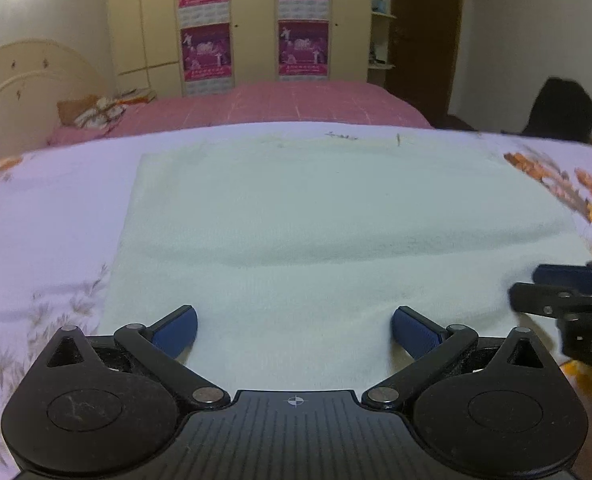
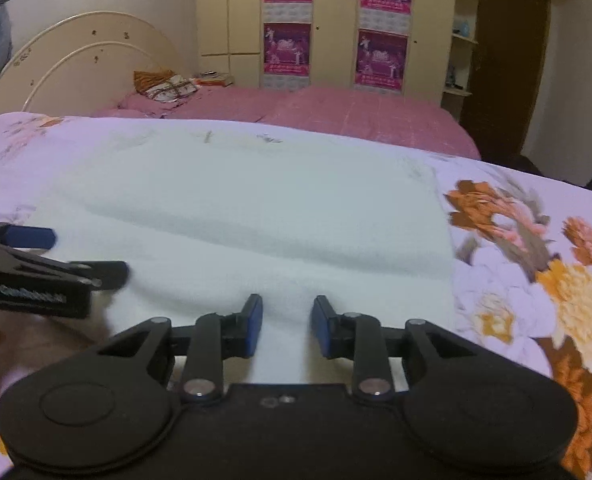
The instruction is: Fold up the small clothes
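Left gripper [image 1: 294, 330]: black, blue-padded jaws spread wide, empty, over the near edge of the cloth.
Right gripper [image 2: 287, 322]: jaws parted narrowly, nothing between them.
White terry cloth [image 1: 315, 216]: rectangular, folded, flat on the lilac floral bedsheet [image 2: 535, 264].
Pink bedspread [image 1: 296, 100]: beyond.
Cream wardrobe [image 2: 335, 20]: far wall.

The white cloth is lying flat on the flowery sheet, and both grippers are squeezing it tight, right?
Not quite. The white cloth does lie on the flowery sheet, but neither gripper is squeezing it. The left gripper and right gripper are both open above it, as each wrist view shows.
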